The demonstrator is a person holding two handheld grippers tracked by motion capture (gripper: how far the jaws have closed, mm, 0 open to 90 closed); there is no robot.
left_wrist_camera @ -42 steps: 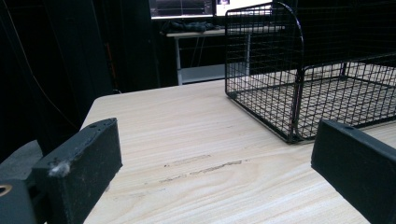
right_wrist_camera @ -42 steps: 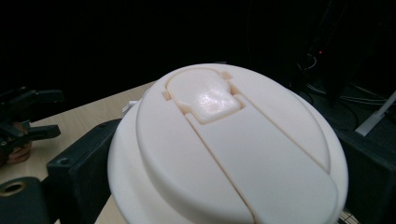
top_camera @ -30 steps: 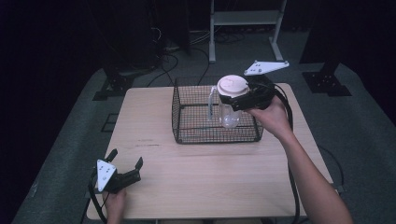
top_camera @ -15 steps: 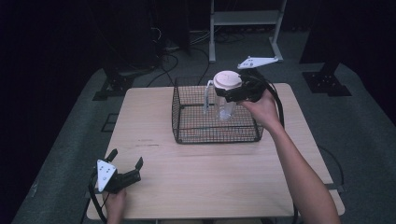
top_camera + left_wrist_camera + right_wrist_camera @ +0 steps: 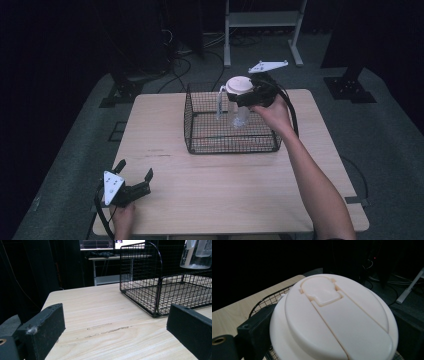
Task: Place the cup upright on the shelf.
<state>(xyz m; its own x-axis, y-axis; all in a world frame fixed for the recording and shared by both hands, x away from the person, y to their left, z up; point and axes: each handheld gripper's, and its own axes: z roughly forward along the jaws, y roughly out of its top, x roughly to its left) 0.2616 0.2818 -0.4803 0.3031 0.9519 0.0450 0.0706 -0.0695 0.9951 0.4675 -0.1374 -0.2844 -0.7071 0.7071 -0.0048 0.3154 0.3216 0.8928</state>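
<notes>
From above the near edge, we look forward and down over the whole worktop [image 5: 225, 195]. From the left tool, we look low across the wood toward the wire basket [image 5: 160, 290], also seen from above. From the right tool, we sit very close over a cream lid [image 5: 334, 322].

A cream-white round lid [image 5: 334, 320] occupies the near centre, with a raised flip tab [image 5: 320, 291] at its far side and a straight seam running back toward the near right. The right gripper [image 5: 332, 340] has a black jaw pressed to each side of the lid. Wire basket [image 5: 268, 300] mesh and a wooden table [image 5: 234, 312] lie to the left.
</notes>
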